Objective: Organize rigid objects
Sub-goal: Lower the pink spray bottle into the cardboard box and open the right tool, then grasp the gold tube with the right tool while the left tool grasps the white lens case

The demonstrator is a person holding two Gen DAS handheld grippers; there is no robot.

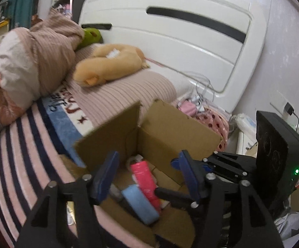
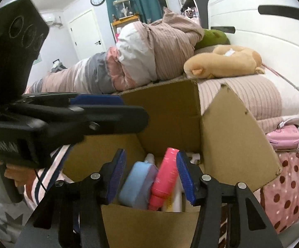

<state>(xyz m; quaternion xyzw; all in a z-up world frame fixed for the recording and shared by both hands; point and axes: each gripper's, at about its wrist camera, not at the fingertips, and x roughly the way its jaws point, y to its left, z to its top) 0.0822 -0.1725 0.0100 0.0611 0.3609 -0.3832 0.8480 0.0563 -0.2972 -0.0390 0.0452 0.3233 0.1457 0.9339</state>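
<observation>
We are in a bedroom, over a bed (image 1: 15, 165) with a striped cover, a heaped quilt (image 1: 36, 62) and a tan plush toy (image 1: 110, 64) near the white headboard (image 1: 170, 41). An open cardboard box (image 2: 232, 136) sits on the bed, flaps up.

Going left to right: our left gripper (image 1: 147, 177) hovers above the box with its blue pads spread apart and nothing between them. Below it inside the box lie a light blue case (image 1: 140, 205) and, just beside it, a pink bottle (image 1: 144, 181), with a white bottle (image 2: 176, 196) under them in the right wrist view. Our right gripper (image 2: 151, 177) is also spread wide and empty, hanging over the same items.

We judge all three to be stiff and light. The pink bottle looks smooth plastic, likely slippery, so we would take it across the middle of its body, not the narrow cap end. The blue case seems rounded; gripping across its short sides should hold best.
</observation>
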